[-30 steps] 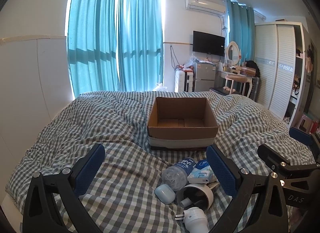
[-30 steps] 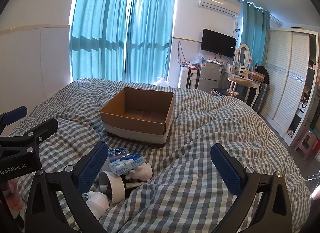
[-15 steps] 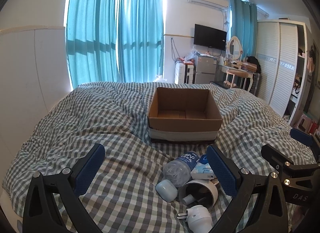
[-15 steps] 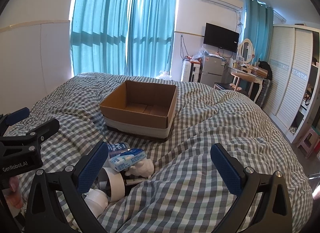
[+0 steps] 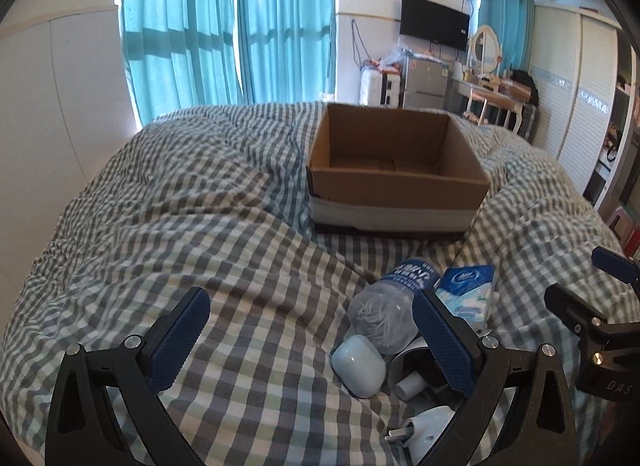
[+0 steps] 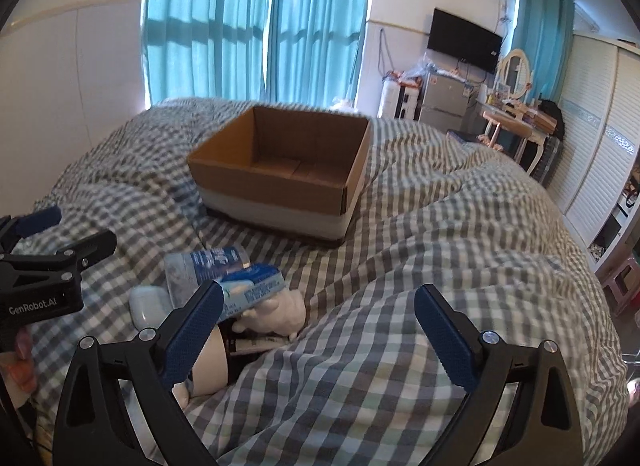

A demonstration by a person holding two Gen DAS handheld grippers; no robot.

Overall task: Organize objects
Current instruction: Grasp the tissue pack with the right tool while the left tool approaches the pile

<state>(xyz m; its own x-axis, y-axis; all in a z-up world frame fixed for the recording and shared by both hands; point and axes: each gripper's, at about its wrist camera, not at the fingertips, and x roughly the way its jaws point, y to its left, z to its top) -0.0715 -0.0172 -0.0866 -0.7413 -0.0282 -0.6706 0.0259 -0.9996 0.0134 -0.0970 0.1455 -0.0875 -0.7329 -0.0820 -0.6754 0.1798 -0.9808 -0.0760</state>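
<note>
An open empty cardboard box [image 5: 396, 181] [image 6: 280, 185] sits on the checked bed cover. In front of it lies a heap: a clear water bottle [image 5: 384, 302] [image 6: 200, 266], a blue-white tissue pack [image 5: 466, 292] [image 6: 250, 286], a pale blue earbud case [image 5: 358, 360] [image 6: 146, 304], a white cup-like thing [image 5: 408, 366], a white plug adapter [image 5: 428, 432] and a white soft toy [image 6: 280, 312]. My left gripper [image 5: 312, 336] is open and empty just before the heap. My right gripper [image 6: 320, 330] is open and empty to the heap's right.
The checked duvet [image 5: 200, 225] is rumpled, with a ridge on the right [image 6: 460, 225]. A white wall panel [image 5: 60, 105] bounds the left side. Teal curtains, a fridge, a dressing table and a wardrobe [image 6: 600, 145] stand beyond the bed.
Both grippers have moved forward and down toward the heap and box, which look larger now. The jaws stay open. No object has moved.
</note>
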